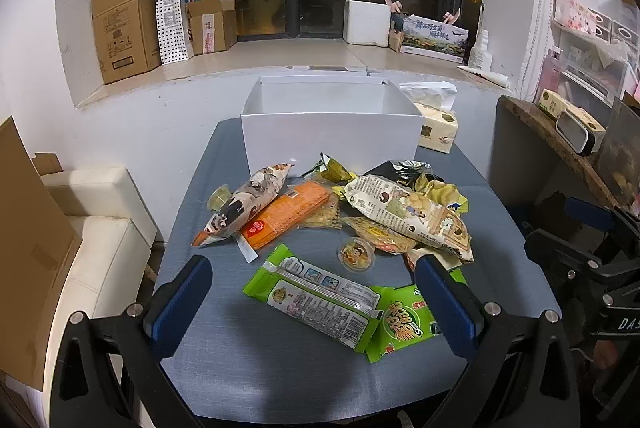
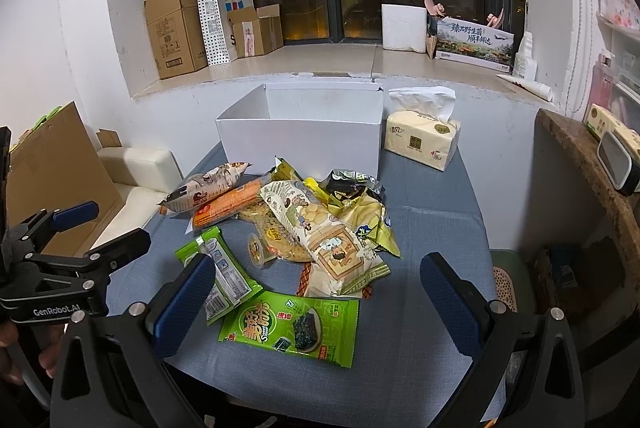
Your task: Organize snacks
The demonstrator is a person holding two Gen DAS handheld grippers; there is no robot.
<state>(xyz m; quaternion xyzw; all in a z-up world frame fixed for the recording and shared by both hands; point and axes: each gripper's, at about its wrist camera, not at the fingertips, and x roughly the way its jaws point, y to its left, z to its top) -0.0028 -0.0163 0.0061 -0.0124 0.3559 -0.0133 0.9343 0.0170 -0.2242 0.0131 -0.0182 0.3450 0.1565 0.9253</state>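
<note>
Free: bare blue cloth surface [image 2: 432, 228] along right edge.
Blocked: heaped snack packets [image 2: 320, 228] mid-surface; open white cardboard box [image 2: 300, 144] at far edge.

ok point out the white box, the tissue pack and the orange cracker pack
white box [image 1: 328, 138], left wrist view, front wall
tissue pack [image 2: 420, 138], right wrist view, front face
orange cracker pack [image 1: 290, 214], left wrist view, middle of wrapper

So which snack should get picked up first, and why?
Probably the long green packet. It lies nearest, right between the open left gripper's fingers, with nothing on top of it. Lowering that gripper onto it looks easiest, and the white box behind the pile seems empty.
</note>
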